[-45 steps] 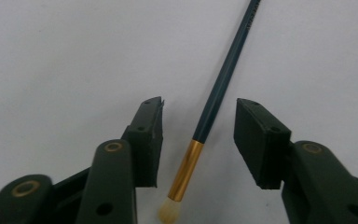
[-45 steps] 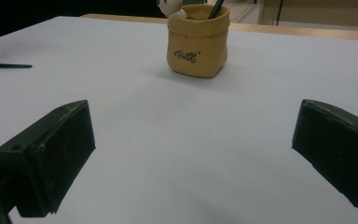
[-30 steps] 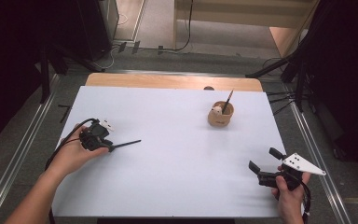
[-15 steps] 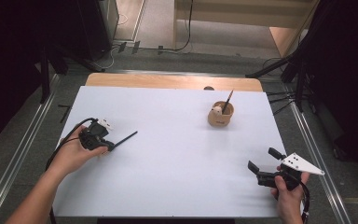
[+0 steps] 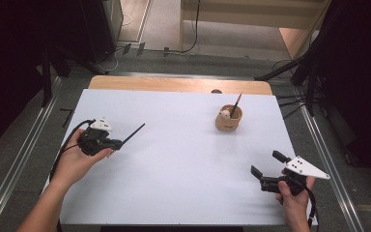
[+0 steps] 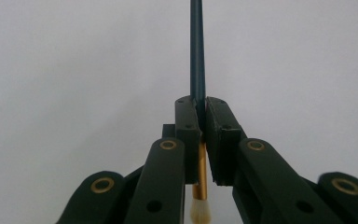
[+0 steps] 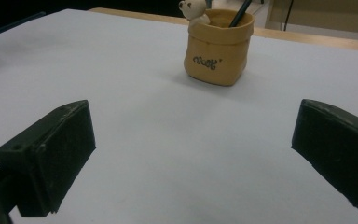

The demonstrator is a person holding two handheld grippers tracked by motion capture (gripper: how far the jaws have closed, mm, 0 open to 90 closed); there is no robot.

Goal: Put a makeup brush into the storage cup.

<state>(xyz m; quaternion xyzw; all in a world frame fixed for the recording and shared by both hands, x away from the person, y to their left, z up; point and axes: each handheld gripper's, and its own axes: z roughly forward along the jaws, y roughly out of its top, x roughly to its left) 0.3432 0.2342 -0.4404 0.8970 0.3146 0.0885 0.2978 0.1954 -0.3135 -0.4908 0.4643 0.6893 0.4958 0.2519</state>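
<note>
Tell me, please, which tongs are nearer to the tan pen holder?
Right. The right tongs sit open near the table's front right, below the tan pen holder. The left tongs, shut on a brush, are farther off across the table.

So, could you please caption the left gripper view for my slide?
Left gripper shut on a dark-handled paintbrush, its bristles toward the camera, above the white table.

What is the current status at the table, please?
Left gripper shut on paintbrush, handle pointing away. Right gripper open, empty. Tan holder far right, one brush inside. Nothing between.
</note>
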